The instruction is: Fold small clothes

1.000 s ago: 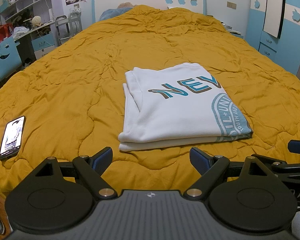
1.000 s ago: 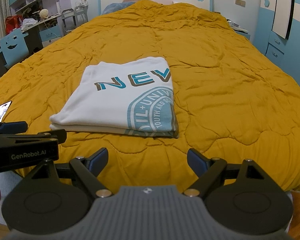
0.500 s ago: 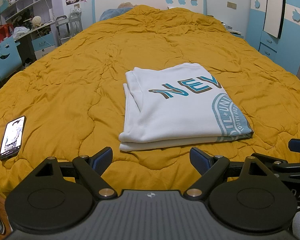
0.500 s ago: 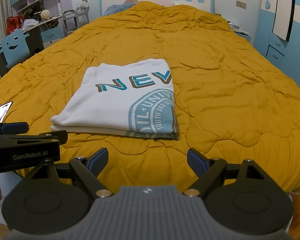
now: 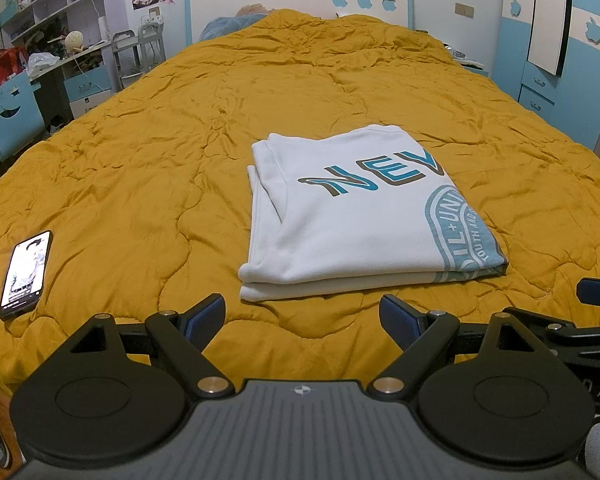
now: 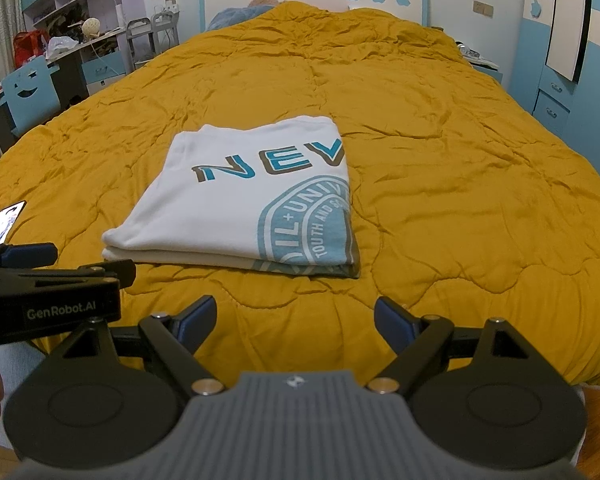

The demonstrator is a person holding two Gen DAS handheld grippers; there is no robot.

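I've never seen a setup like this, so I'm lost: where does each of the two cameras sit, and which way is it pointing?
Left wrist: sits behind the open left gripper, facing up the bed at the folded white T-shirt; the right gripper's fingertip pokes in at right.
Right wrist: sits behind the open right gripper, facing the same way; the left gripper shows at left.
Shared: T-shirt, phone, yellow quilt, headboard.

Blue wardrobe (image 5: pixel 556 52), desk (image 5: pixel 66 66), shelves (image 5: pixel 40 4)
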